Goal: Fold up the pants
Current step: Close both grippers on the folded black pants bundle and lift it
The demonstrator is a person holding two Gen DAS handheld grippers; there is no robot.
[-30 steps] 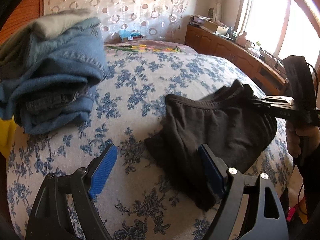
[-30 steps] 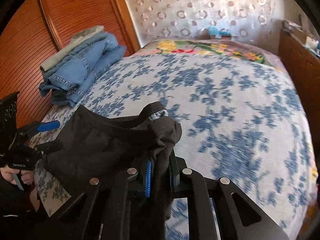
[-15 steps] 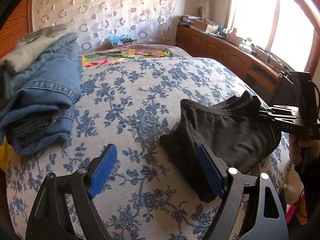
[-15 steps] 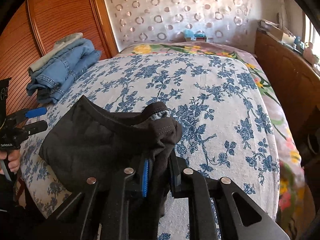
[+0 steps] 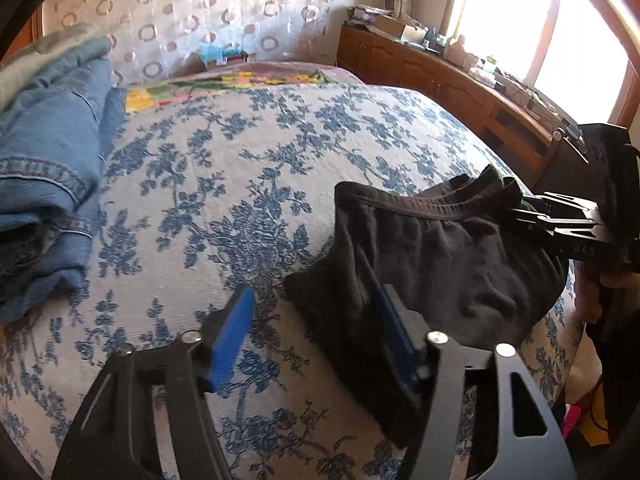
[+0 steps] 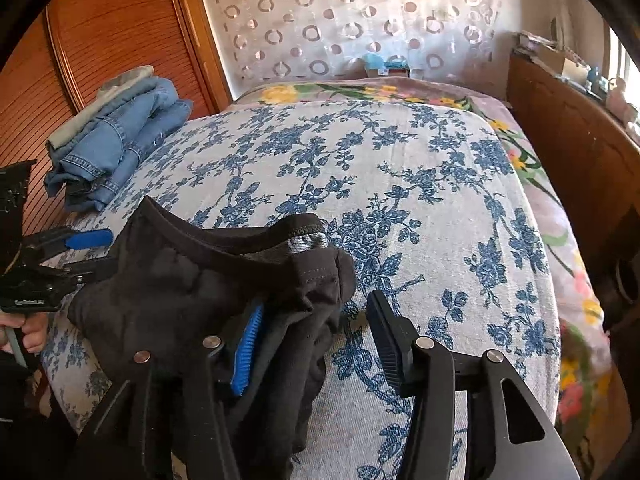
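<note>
Black pants (image 5: 440,264) lie bunched near the bed's front edge, waistband raised. My left gripper (image 5: 316,334) straddles their near corner with its jaws closing; the right pad is at the cloth, while the left blue pad (image 5: 234,334) stands apart from it over the bedspread. In the right wrist view the pants (image 6: 192,280) drape over the left blue pad (image 6: 248,348) of my right gripper (image 6: 316,344), whose jaws are opening; its right pad is clear of the cloth. The left gripper (image 6: 86,256) shows at the pants' far-left end.
A stack of folded blue jeans (image 5: 48,184) (image 6: 116,148) sits at the bed's left side. The blue-flowered bedspread (image 5: 240,184) stretches toward the headboard wall. A wooden dresser (image 5: 480,92) runs along the right under the window; a wooden wardrobe (image 6: 100,32) stands left.
My right gripper's jaws have spread apart and let go of the waistband. My left gripper has moved toward the pants' corner, and its jaws have narrowed around it.
</note>
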